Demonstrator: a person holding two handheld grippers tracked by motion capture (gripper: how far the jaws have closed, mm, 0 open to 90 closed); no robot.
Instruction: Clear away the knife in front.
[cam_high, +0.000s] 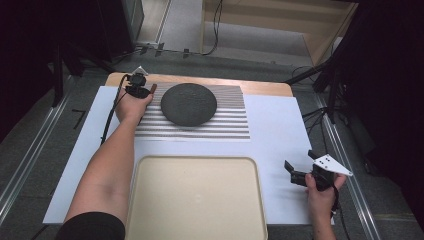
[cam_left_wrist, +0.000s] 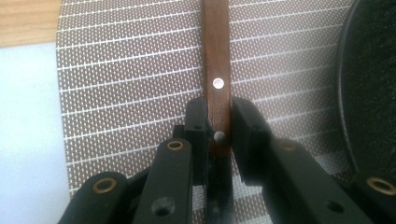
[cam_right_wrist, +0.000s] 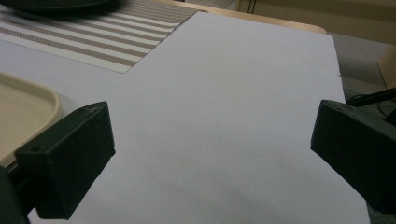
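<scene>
the left gripper is pinching a brown wooden handle with two metal rivets, its pads flat on either edge. the handle lies on the striped placemat, pointing to twelve o'clock in the left gripper view, with the dark round plate at three o'clock. to do this well, i'd keep the squeeze square across the handle and lift straight up, so it neither twists nor knocks the plate. the right gripper waits spread wide over the white sheet, beside the beige tray.
</scene>
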